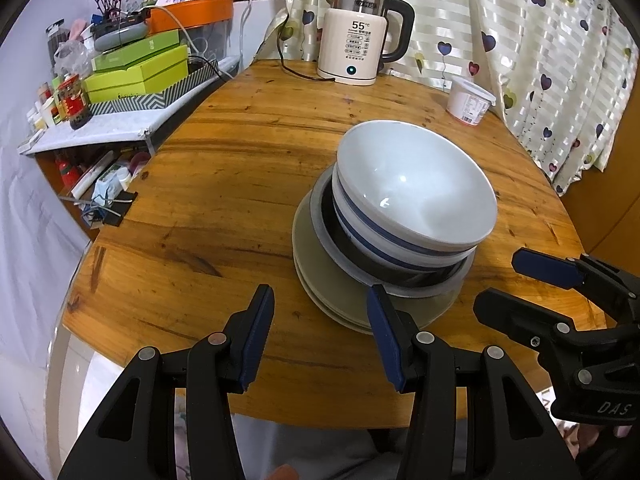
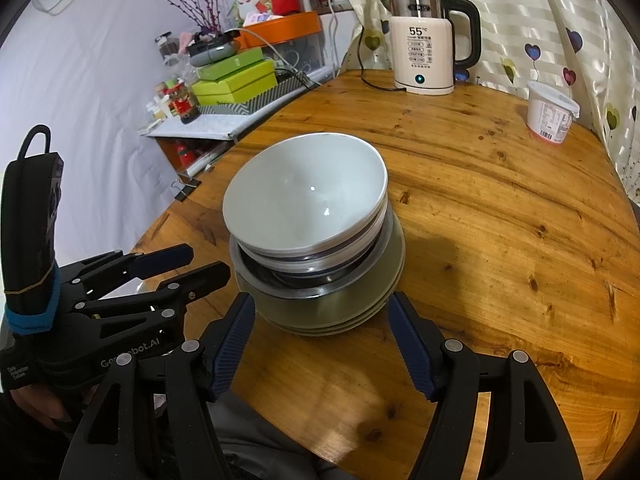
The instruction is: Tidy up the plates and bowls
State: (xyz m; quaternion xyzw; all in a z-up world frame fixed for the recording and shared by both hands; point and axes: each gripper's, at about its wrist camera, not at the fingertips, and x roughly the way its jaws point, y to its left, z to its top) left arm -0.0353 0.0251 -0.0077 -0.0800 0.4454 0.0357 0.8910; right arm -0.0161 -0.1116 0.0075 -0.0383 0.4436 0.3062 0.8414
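One stack stands on the round wooden table (image 1: 224, 184). Greenish plates (image 1: 320, 288) lie at the bottom, a steel bowl (image 1: 400, 276) sits on them, and white bowls with a blue band (image 1: 416, 188) are nested on top, tilted. In the right wrist view the plates (image 2: 348, 312), steel bowl (image 2: 280, 284) and white bowls (image 2: 304, 196) show the same. My left gripper (image 1: 320, 300) is open and empty, just in front of the plates' left edge. My right gripper (image 2: 322, 308) is open and empty, its fingers either side of the plates' near edge, apart from them.
An electric kettle (image 1: 360, 36) stands at the table's far edge by a curtain. A white tub (image 1: 468, 98) stands at the far right. A cluttered shelf with green boxes (image 1: 136, 72) is beyond the table's left edge. The near table edge runs below both grippers.
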